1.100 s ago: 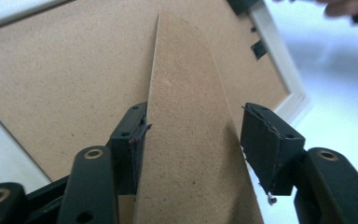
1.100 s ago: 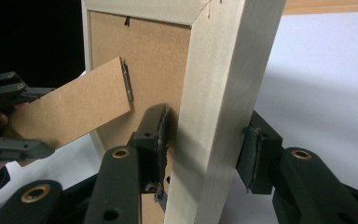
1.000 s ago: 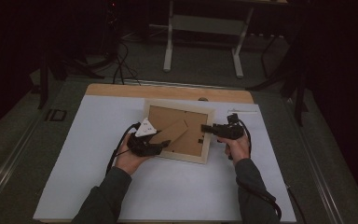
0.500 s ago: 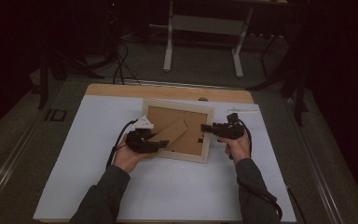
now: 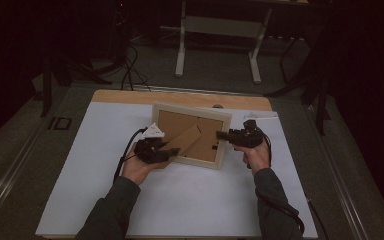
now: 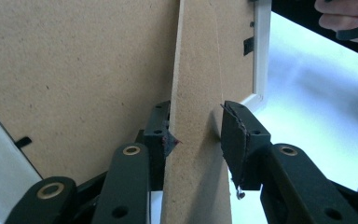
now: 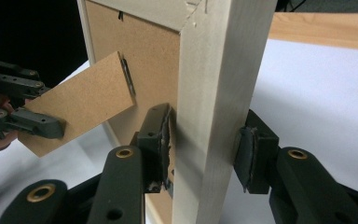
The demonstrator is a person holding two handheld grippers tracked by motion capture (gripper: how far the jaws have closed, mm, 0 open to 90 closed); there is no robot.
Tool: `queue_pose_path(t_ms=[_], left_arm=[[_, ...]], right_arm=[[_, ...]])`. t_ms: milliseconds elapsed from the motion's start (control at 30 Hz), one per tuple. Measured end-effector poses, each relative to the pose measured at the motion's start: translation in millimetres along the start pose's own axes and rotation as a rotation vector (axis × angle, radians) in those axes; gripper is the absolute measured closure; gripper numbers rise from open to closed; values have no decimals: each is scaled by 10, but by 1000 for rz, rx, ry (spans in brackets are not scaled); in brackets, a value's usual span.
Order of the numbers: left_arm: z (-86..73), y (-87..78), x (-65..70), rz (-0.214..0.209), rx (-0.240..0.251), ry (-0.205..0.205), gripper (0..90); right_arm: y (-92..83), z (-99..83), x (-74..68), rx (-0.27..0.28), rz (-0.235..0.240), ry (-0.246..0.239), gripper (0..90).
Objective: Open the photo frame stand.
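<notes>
frame stand (image 5: 186, 140) now swung out, white tabletop (image 5: 190, 200)

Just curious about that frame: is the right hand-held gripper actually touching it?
Touching. The right gripper view shows the right hand-held gripper with both pads against the frame edge, no gap.

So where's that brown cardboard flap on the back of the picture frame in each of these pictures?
High view: the stand flap slants across the frame's brown back, mid-table, its lower end at the left gripper.
Left gripper view: it rises up the middle between the two black jaws.
Right gripper view: it sticks out at left, the other gripper at its end.
Shared landmark: the pale wooden frame, its edge between the right gripper jaws.
</notes>
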State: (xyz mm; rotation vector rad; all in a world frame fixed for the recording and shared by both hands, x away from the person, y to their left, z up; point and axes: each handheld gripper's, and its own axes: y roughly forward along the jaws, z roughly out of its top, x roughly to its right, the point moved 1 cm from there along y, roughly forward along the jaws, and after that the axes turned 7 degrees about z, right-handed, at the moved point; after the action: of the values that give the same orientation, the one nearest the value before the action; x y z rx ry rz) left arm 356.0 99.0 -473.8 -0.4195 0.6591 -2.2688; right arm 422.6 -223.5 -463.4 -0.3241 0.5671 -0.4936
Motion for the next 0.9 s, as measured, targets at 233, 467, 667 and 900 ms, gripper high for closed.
queue_pose_path(t_ms=[233, 467, 667, 900], left_arm=[[13, -6, 3, 29, 7, 9, 672], [28, -18, 19, 61, 30, 16, 674], [41, -3, 54, 100, 39, 32, 684], [36, 9, 82, 108, 35, 42, 697]], right_arm=[[-4, 56, -57, -7, -25, -35, 593], [-16, 124, -112, 1, -43, -63, 601], [-15, 168, -151, -3, -63, -87, 603], [-2, 184, -172, -8, -76, -98, 602]])
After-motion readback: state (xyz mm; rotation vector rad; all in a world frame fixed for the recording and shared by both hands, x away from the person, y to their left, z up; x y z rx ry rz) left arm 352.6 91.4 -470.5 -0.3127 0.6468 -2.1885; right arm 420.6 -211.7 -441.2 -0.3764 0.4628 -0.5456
